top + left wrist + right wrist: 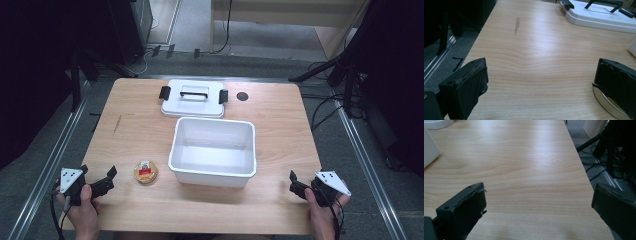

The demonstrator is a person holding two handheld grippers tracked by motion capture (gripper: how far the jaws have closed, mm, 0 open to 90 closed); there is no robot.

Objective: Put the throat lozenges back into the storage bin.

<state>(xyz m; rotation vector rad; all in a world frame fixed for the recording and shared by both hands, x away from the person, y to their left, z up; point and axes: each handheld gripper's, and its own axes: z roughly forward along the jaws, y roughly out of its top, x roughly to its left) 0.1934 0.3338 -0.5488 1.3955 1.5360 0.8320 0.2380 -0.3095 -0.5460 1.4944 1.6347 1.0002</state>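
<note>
A white plastic bin (175,150) stands open in the middle of the wooden table (135,125). Behind it lies its white lid (193,105) with a black handle and two black clips. A small round tin (145,172) with a red label sits left of the bin's front corner. My left gripper (98,173) is open near the table's front left, with the tin just to its right. In the left gripper view the tin (605,103) peeks out from behind the right jaw of the open gripper (541,63). My right gripper (306,177) is open at the front right, over bare wood (539,186).
A dark round hole (242,96) marks the table right of the lid. The lid (599,18) shows far ahead in the left gripper view. The bin's wall (429,150) is at the left of the right gripper view, and the table's right edge (584,170) drops to floor cables.
</note>
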